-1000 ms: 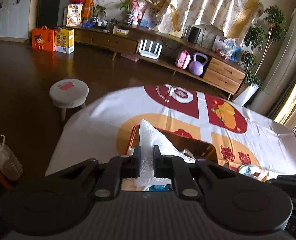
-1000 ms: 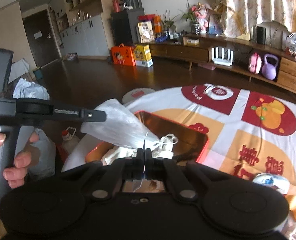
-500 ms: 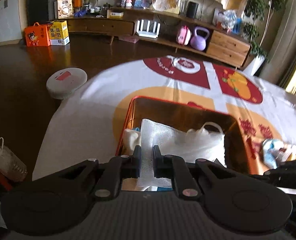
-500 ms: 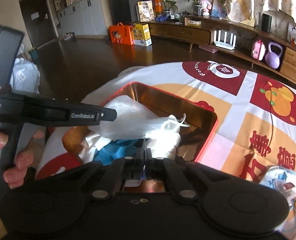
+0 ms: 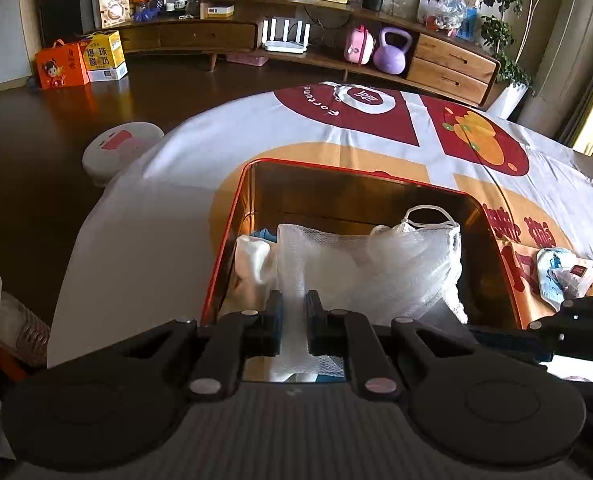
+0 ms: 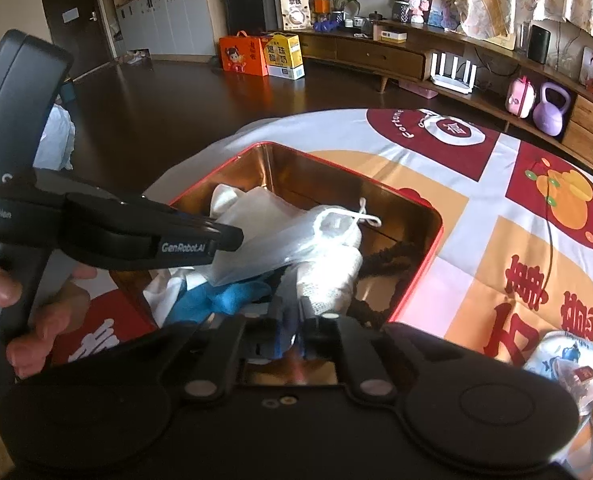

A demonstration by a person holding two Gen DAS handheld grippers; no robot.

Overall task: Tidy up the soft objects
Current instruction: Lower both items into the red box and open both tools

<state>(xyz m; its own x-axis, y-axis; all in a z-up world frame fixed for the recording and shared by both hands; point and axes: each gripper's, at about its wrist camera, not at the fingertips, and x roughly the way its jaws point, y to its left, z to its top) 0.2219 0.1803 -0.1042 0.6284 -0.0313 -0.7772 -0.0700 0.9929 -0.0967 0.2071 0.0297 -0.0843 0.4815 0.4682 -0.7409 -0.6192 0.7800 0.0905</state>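
A red tin box with a golden inside stands on the table. My left gripper is shut on a white mesh bag, which lies in the box over a white cloth, with a white mask at its far end. In the right wrist view the left gripper comes in from the left, pinching the bag above the box. My right gripper hovers low at the box's near side; its jaws are opening. A narrow gap shows between the pads, above a blue cloth.
The box stands on a round table with a red, orange and white cloth. A blue-and-white packet lies on the cloth to the right. A black cord lies inside the box. A low stool and a plastic bottle stand on the floor at left.
Both grippers have sunk toward the tin, and the mesh bag has gone from hanging above it to lying inside. The right jaws, shut before, now show a small gap.
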